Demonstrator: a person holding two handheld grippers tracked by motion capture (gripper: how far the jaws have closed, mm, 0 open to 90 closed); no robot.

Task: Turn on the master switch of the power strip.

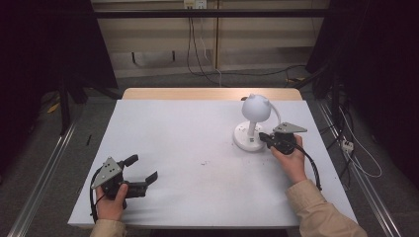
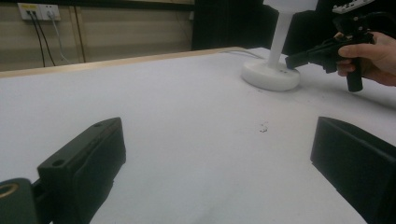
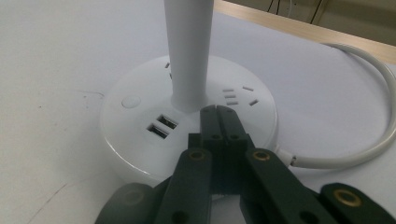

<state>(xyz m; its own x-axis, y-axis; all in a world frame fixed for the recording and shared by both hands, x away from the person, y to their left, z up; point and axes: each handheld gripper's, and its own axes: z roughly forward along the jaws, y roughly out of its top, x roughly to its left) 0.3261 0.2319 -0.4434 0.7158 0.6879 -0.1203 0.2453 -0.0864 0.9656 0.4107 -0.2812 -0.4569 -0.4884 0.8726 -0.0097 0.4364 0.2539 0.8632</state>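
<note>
- Left hand-held gripper [image 1: 142,168] nearest the high view, at roughly 7 o'clock on the counter [image 1: 197,148]; jaws set wide apart, nothing between them, bare white surface under them.
- Right hand-held gripper [image 1: 262,138] at 3 o'clock, jaws pressed together, tips over the near rim of the lamp base [image 3: 140,140], just short of the stem; contact cannot be judged.
- Desk lamp [image 1: 255,116], white: round head on an upright stem [image 3: 189,51], standing toward 2 o'clock on the counter.
- Base carries two USB ports [image 3: 161,126], a round button [image 3: 130,101] and socket slots.
- White cable [image 3: 369,107] loops off the base toward 3 o'clock in the right gripper view.
</note>
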